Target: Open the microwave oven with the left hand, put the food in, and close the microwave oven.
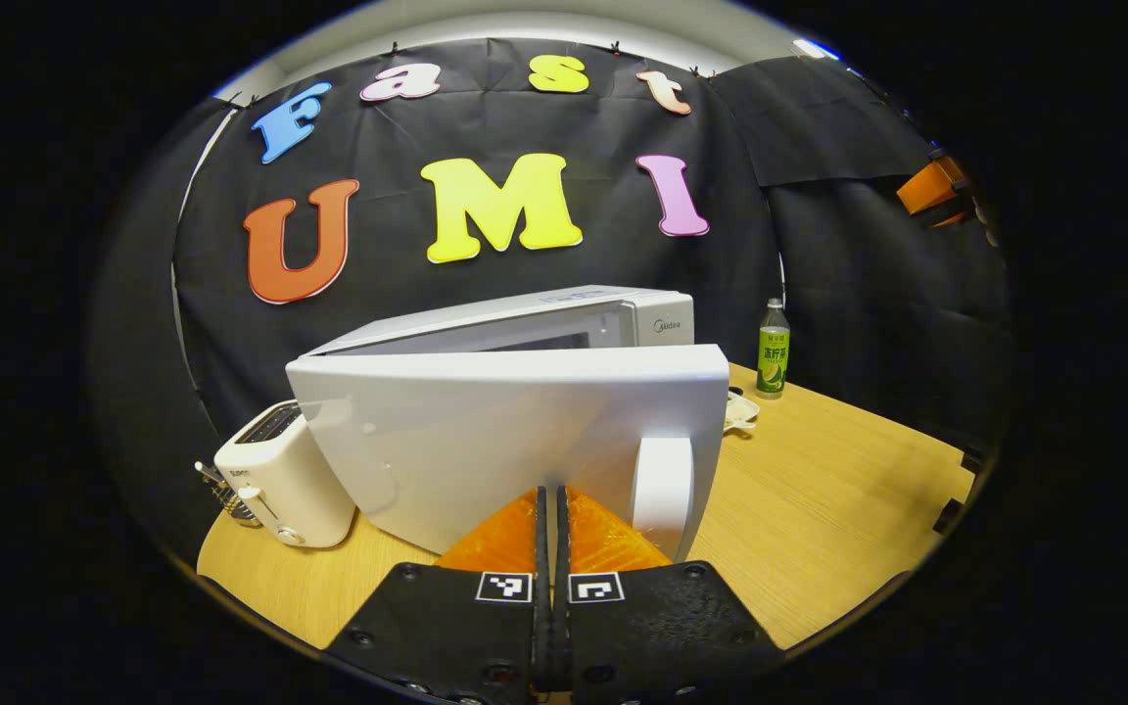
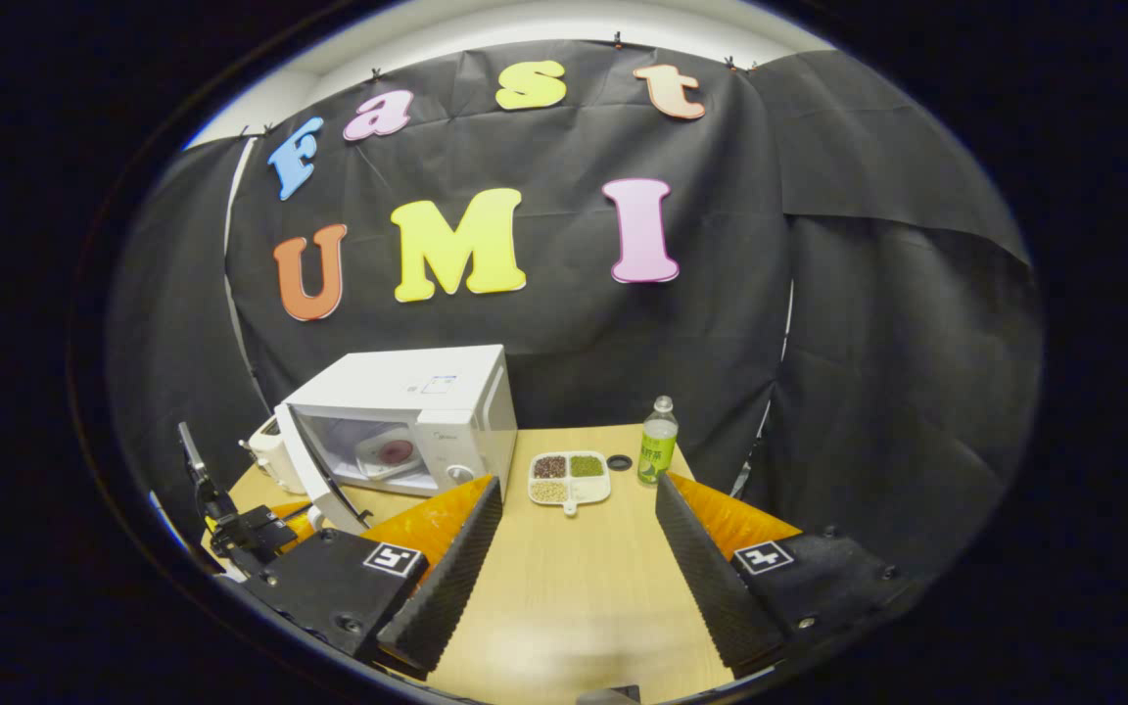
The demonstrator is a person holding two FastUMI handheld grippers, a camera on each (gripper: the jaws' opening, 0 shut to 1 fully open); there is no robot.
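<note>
**Door partly open — finish the swing before fetching the food**

Table (image 2: 574, 587): light wood, carries everything. Room to work in the middle.

Microwave (image 2: 407, 416): white, at the back left of the table in the right gripper view. A round plate can be seen inside the cavity.

Door (image 1: 515, 441): hinged on its left, standing part open. In the left gripper view its white outer face is broadside just ahead of the camera, with the upright handle (image 1: 664, 490) near its free right edge.

Toaster (image 1: 282, 475): white, just beside the microwave on the hinge side. It stands near the arc of the door; judged a possible stop if the door is thrown wide.

Bottle (image 2: 659, 441): green label, upright at the back of the table, right of the tray.

Food tray (image 2: 570, 478): white, four compartments with dark, green and pale grains, lying on the table between microwave and bottle. Not yet moved.

Left gripper (image 1: 552, 509): fingers pressed together with nothing between them, tips close to the lower door face just left of the handle; contact cannot be told.

Right gripper (image 2: 574, 519): fingers spread wide, empty, hanging over the table and aimed toward the tray.

Judgement on the step: the opening looks too narrow for the tray. Push or hook the door at its free edge near the handle, slowly, following the hinge arc, and stop short of the toaster. Keep the tray level when it is lifted, as the grains sit loose.
</note>
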